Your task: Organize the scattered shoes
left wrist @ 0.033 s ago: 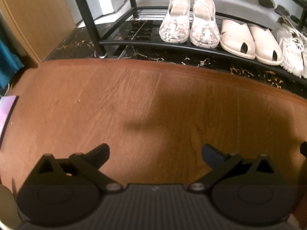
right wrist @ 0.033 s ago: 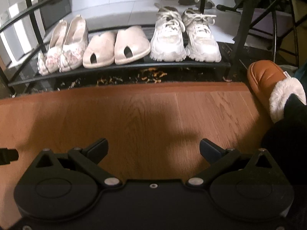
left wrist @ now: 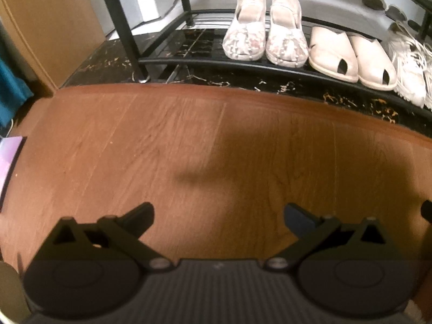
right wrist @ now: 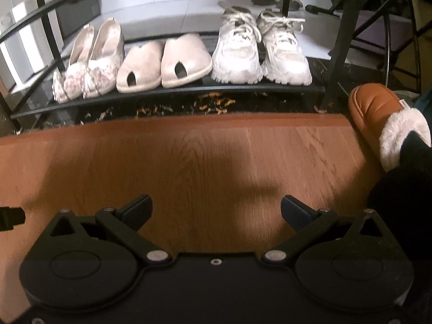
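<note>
Three pairs stand side by side, toes towards me, on the lowest shelf (right wrist: 135, 99) of a black metal rack. From left to right they are floral flats (right wrist: 89, 64), beige peep-toe slip-ons (right wrist: 164, 64) and white sneakers (right wrist: 262, 51). In the left wrist view the flats (left wrist: 266, 40) and slip-ons (left wrist: 351, 56) are ahead, and the sneakers (left wrist: 410, 70) are cut off at the right edge. My left gripper (left wrist: 219, 213) is open over bare wooden floor (left wrist: 135, 148), holding nothing. My right gripper (right wrist: 216, 204) is open too, well short of the rack.
A person's foot in a tan slipper with white fur trim (right wrist: 375, 108) rests at the right, a dark trouser leg (right wrist: 405, 189) behind it. Black rack posts (right wrist: 340, 40) flank the shelf. A brown panel (left wrist: 48, 27), teal cloth (left wrist: 10, 89) and pale paper (left wrist: 8, 154) lie left.
</note>
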The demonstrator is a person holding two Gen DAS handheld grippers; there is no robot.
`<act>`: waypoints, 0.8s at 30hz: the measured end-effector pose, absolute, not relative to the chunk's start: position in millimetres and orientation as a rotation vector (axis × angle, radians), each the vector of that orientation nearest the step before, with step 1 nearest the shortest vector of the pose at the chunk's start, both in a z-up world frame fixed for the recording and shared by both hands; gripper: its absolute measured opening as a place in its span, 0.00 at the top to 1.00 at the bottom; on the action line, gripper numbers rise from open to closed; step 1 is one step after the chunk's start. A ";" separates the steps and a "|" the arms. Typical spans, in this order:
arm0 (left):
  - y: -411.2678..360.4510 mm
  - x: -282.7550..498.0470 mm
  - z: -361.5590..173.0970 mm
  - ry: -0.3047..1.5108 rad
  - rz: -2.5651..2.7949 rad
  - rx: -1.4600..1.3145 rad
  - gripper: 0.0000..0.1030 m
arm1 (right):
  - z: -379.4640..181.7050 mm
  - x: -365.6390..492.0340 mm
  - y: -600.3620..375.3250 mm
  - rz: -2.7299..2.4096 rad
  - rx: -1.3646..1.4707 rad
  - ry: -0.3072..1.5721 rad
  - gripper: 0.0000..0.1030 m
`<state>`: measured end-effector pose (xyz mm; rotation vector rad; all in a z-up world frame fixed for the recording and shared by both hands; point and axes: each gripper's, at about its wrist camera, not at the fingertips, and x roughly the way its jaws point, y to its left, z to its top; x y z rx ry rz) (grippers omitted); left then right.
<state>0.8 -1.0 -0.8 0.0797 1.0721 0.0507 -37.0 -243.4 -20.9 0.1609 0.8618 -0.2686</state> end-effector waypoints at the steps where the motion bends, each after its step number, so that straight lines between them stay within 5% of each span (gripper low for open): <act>1: -1.9 1.6 -1.6 1.076 0.056 0.082 0.01 | -20.5 -38.4 -243.5 -0.267 0.168 0.858 0.00; 24: 1.5 5.2 -12.4 1.152 0.041 0.083 0.01 | -45.1 -29.7 -236.9 -0.264 0.144 0.995 0.00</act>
